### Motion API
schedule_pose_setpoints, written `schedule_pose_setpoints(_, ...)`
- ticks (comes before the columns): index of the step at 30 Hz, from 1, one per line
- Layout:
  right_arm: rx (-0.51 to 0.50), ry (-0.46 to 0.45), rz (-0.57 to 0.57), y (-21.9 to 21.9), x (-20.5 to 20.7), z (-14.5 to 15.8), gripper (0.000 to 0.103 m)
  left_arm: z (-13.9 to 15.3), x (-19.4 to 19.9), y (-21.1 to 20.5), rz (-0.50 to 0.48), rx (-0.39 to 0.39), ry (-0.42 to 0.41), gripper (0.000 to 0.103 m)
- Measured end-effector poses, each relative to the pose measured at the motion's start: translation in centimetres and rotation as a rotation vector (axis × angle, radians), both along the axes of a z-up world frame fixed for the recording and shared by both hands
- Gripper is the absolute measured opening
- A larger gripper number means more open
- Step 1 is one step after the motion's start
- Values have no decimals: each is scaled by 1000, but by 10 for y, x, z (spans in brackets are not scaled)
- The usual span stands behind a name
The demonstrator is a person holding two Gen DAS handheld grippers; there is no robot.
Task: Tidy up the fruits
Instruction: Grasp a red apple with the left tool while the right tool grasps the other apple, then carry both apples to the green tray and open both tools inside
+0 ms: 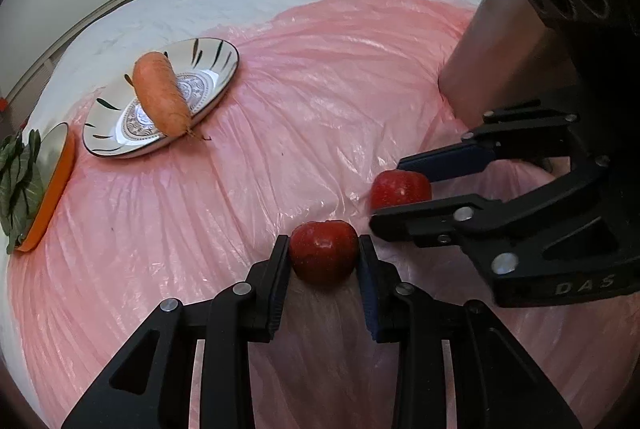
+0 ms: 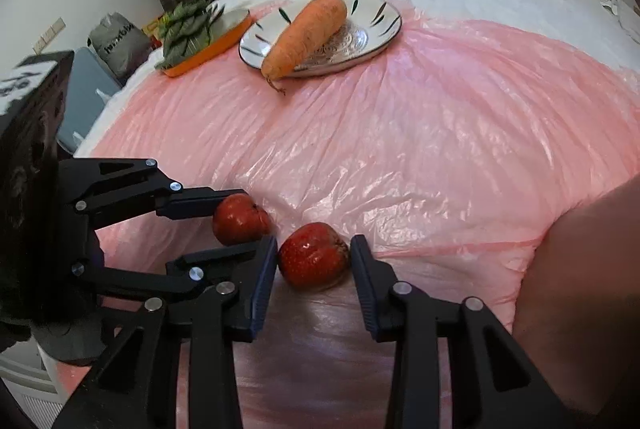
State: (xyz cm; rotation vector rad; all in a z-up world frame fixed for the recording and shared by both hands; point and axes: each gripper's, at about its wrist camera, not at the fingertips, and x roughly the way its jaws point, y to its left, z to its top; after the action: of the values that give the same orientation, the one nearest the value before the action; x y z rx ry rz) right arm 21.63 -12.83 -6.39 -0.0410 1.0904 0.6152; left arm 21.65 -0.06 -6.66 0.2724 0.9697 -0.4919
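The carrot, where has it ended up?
The carrot lies across the patterned plate at the far side of the pink plastic sheet, its thin end overhanging the rim, beside the orange tray of leafy greens.

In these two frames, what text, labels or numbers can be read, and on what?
"DAS" – raised letters on the black body of the right gripper.
Grey bag beside the bed: dark printed word, too blurred to read.
White label on the left gripper's black housing: marks cut off, unreadable.

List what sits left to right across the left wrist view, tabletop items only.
Leafy greens → orange tray → patterned plate with the carrot on it → red fruit in the left tongs → second red fruit in the right tongs.
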Motion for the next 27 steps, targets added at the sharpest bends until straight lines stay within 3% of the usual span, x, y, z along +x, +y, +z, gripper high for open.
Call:
schedule_pose_setpoints(9,23,-74,14,-9,-30,31,42,15,-19,5,54,-11,-14,28)
schedule_pose_setpoints(19,49,-82,36,-31,-98,50,42,32,-67,8,118,15,-28,28)
schedule_pose_setpoints(27,65,-18,-2,-96,-156,46,42,42,-125,-40,131,22,-3,28)
